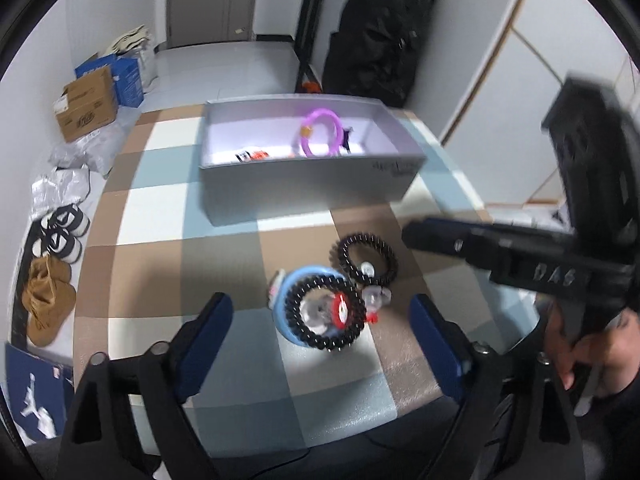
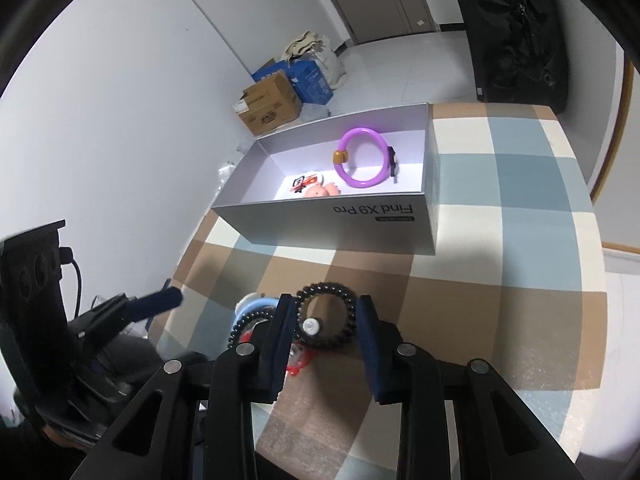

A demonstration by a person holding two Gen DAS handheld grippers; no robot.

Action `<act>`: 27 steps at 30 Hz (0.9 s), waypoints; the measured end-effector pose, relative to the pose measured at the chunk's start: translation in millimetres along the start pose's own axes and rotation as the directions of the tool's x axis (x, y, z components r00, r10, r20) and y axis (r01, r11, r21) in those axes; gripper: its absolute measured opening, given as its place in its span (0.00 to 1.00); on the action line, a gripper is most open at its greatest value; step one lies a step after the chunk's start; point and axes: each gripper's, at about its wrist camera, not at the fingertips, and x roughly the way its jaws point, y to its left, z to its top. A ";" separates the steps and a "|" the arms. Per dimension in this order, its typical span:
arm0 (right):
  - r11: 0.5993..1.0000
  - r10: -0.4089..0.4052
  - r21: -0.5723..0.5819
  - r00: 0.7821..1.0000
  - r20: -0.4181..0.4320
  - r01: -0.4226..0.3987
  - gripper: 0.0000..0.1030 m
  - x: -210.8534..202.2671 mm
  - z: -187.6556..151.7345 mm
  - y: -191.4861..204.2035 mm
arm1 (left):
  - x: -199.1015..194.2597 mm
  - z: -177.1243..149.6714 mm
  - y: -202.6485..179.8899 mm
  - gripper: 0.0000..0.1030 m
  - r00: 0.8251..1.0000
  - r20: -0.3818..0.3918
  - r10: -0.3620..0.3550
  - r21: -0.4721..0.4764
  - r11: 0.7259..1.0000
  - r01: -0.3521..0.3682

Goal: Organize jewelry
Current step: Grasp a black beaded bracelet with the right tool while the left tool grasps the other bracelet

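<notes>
Right claw (image 2: 326,334) sits half-open right over the black coil bracelet (image 2: 326,316), fingers straddling the ring lying flat; it's the nearer one. Left claw (image 1: 320,332) is wide, empty, facing the blue-and-black bracelet pile (image 1: 320,316). Grey box (image 2: 348,220) lies beyond, purple bracelet (image 2: 362,158) inside. Checked-cloth surface (image 2: 500,280); shoes (image 1: 60,236) and cartons (image 2: 272,106) on floor.

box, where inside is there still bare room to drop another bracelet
The box floor is bare at its left end, beyond the small charms. The right end is crowded by the purple bracelet. The table right of the box is bare too.
</notes>
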 end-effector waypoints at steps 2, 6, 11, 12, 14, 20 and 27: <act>1.000 0.001 0.000 1.000 -0.002 -0.001 0.29 -0.5 0.1 -0.1 | 8.3 -2.8 -3.5 0.77 0.999 -0.027 0.026 0.024 0.999 -0.026; 1.000 -0.005 0.002 1.000 0.002 0.005 0.31 -1.0 0.2 -1.4 | 20.2 -4.2 -3.6 0.58 0.997 -0.073 0.028 0.034 0.999 -0.026; 1.000 -0.007 0.023 1.000 0.005 0.006 0.31 -2.1 0.0 -6.4 | 19.3 -2.8 1.1 0.47 0.997 -0.076 0.027 0.028 0.999 -0.025; 1.000 -0.007 0.024 1.000 0.006 0.007 0.31 -2.3 0.2 -6.5 | 19.5 -2.4 1.4 0.45 0.997 -0.075 0.025 0.026 0.999 -0.023; 1.000 -0.005 0.022 1.000 0.009 0.005 0.31 -2.4 0.3 -6.1 | 18.2 -2.5 3.9 0.44 0.997 -0.075 0.018 0.016 1.000 -0.016; 1.000 -0.010 0.005 1.000 -0.021 0.010 0.38 4.1 -2.4 -3.4 | 20.5 0.7 13.0 0.43 0.997 -0.079 -0.006 -0.043 0.999 0.003; 0.999 -0.022 -0.026 0.998 -0.052 0.020 0.51 14.6 -3.1 2.5 | 14.7 5.0 27.5 0.38 0.995 -0.056 -0.079 -0.142 0.987 0.070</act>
